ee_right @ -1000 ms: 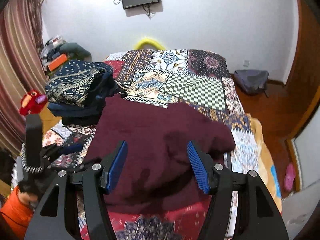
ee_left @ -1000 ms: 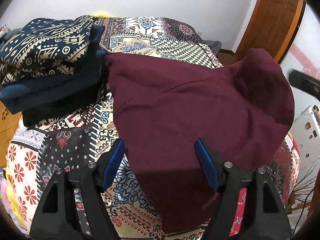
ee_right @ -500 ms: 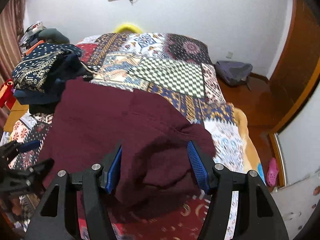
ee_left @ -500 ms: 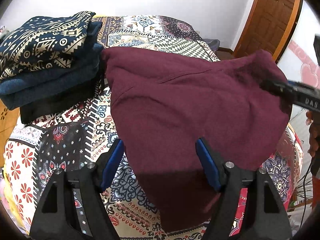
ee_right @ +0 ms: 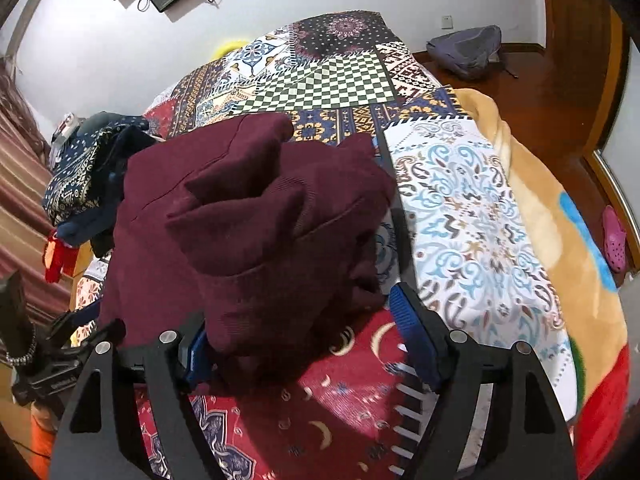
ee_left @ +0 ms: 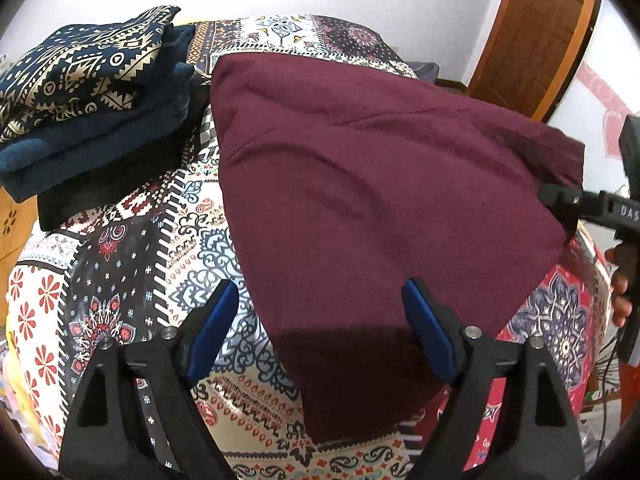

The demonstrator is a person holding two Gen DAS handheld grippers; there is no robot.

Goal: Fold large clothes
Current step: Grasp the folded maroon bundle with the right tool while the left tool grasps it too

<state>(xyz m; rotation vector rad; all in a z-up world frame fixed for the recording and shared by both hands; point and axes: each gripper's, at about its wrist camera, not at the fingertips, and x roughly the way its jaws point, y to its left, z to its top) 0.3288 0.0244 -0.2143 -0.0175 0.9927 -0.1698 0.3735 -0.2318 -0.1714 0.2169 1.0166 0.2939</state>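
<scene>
My left tongs [ee_left: 320, 328] gape wide over the maroon garment [ee_left: 380, 184] on the bed [ee_left: 120, 280]; right tongs [ee_right: 304, 328] wide, garment bunched between.

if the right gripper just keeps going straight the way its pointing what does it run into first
Most likely the bunched maroon knit garment, heaped between and just ahead of the open right gripper. Depth is unclear, but nothing else lies nearer in that line.

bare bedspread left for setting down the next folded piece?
Free: the bedspread right of the maroon garment, out to the tan blanket, and the checkered patch behind it. Crowded: the folded stack on the garment's left.
</scene>
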